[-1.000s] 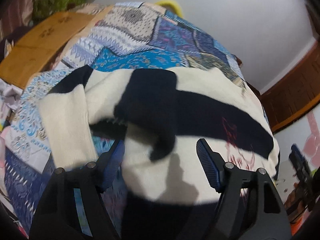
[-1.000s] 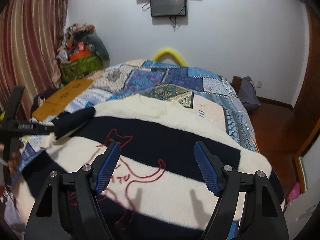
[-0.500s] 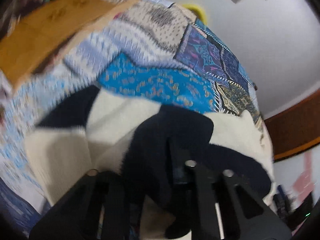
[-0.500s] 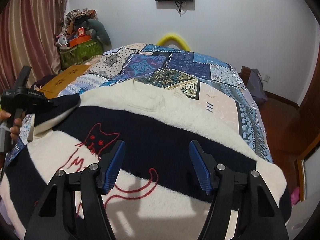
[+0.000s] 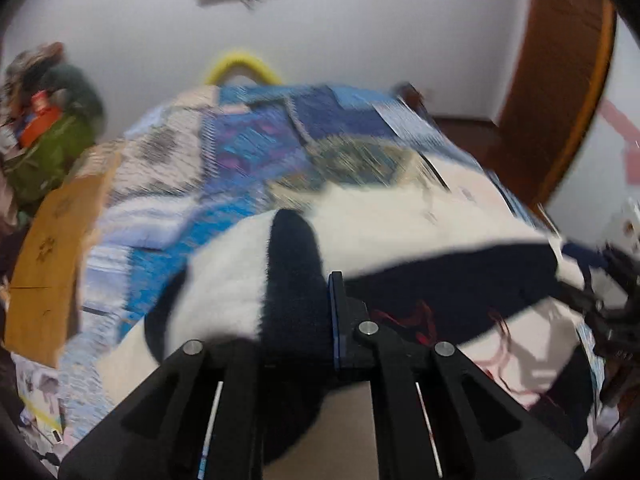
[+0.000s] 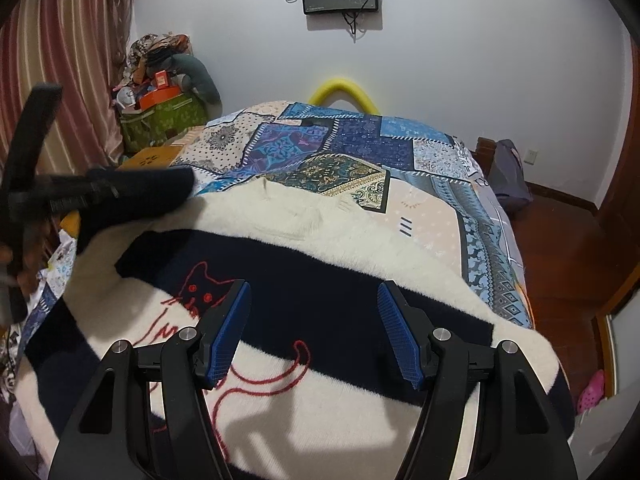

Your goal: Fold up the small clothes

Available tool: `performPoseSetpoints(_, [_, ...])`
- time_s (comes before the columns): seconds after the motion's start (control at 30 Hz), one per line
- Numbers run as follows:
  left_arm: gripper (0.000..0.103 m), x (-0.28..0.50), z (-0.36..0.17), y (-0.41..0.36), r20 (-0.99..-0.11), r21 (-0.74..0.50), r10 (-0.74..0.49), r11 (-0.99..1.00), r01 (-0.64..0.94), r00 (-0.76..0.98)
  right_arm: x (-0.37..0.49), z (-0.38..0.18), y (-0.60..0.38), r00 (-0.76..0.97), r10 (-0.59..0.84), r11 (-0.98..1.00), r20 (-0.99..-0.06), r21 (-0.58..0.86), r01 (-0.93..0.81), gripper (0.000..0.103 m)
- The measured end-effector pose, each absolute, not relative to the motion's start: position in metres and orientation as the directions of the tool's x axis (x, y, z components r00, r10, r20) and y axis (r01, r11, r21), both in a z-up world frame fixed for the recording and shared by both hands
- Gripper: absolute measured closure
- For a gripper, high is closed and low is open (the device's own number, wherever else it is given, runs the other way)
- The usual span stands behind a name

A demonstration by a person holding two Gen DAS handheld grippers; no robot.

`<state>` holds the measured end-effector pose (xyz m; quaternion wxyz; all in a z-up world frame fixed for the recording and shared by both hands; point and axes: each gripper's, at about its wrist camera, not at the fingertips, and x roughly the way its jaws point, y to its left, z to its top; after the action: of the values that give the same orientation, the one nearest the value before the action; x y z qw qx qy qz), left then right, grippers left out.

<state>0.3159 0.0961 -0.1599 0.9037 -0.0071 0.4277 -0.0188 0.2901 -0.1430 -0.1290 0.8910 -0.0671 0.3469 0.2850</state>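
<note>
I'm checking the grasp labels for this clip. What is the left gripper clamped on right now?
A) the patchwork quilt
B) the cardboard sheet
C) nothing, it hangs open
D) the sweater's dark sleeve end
D: in the left wrist view the left gripper is closed on the dark sleeve end of the striped sweater.
</note>
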Motion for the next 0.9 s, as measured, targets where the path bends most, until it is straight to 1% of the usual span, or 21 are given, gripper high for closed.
performPoseSetpoints(0.07, [0.095,0.316,-0.183,0.082,-0.816,-0.029,-0.052,0.998,0.049,0.576,0.288,-0.130,-0.143,0.593,0.461,0.826,-0.660,0.074,-0.559,0.041])
performPoseSetpoints(0.1, [0.092,0.315,-0.197,0.078,-0.843,-0.033,-0.057,0.998,0.054,0.534,0.286,-0.130,-0.143,0.593,0.460,0.825,-0.661,0.072,-0.561,0.041])
performPoseSetpoints(0.17, [0.085,0.310,-0.213,0.076,-0.872,-0.044,-0.065,0.998,0.055,0.485,0.283,-0.130,-0.145,0.592,0.459,0.823,-0.663,0.067,-0.563,0.041])
performPoseSetpoints(0.2, [0.079,0.306,-0.217,0.076,-0.871,-0.048,-0.066,0.998,0.050,0.487,0.281,-0.130,-0.146,0.591,0.458,0.823,-0.664,0.066,-0.565,0.041])
performPoseSetpoints(0.27, [0.063,0.295,-0.214,0.081,-0.861,-0.071,-0.078,0.997,0.034,0.503,0.280,-0.129,-0.149,0.592,0.455,0.824,-0.665,0.062,-0.563,0.041])
performPoseSetpoints(0.3, [0.044,0.289,-0.210,0.088,-0.862,-0.097,-0.094,0.995,0.019,0.498,0.280,-0.129,-0.150,0.592,0.455,0.824,-0.665,0.062,-0.563,0.041])
performPoseSetpoints(0.33, [0.037,0.284,-0.207,0.092,-0.859,-0.117,-0.103,0.993,0.005,0.502,0.280,-0.129,-0.151,0.593,0.454,0.825,-0.665,0.062,-0.562,0.041])
performPoseSetpoints(0.47, [0.037,0.255,-0.188,0.114,-0.839,-0.152,-0.112,0.988,-0.033,0.532,0.279,-0.127,-0.153,0.601,0.454,0.827,-0.658,0.060,-0.559,0.041])
performPoseSetpoints(0.57, [0.036,0.235,-0.178,0.153,-0.825,-0.164,-0.071,0.980,-0.117,0.561,0.279,-0.127,-0.150,0.606,0.452,0.828,-0.655,0.056,-0.557,0.041])
performPoseSetpoints(0.63, [0.032,0.230,-0.178,0.179,-0.821,-0.152,-0.023,0.972,-0.180,0.570,0.279,-0.129,-0.149,0.609,0.445,0.830,-0.657,0.048,-0.555,0.041])
performPoseSetpoints(0.77, [0.031,0.231,-0.202,0.257,-0.849,-0.130,0.097,0.914,-0.384,0.519,0.279,-0.134,-0.145,0.611,0.428,0.836,-0.666,0.035,-0.547,0.041])
performPoseSetpoints(0.9, [0.031,0.236,-0.244,0.322,-0.889,-0.155,0.133,0.814,-0.560,0.439,0.280,-0.139,-0.144,0.606,0.417,0.841,-0.677,0.033,-0.540,0.041])
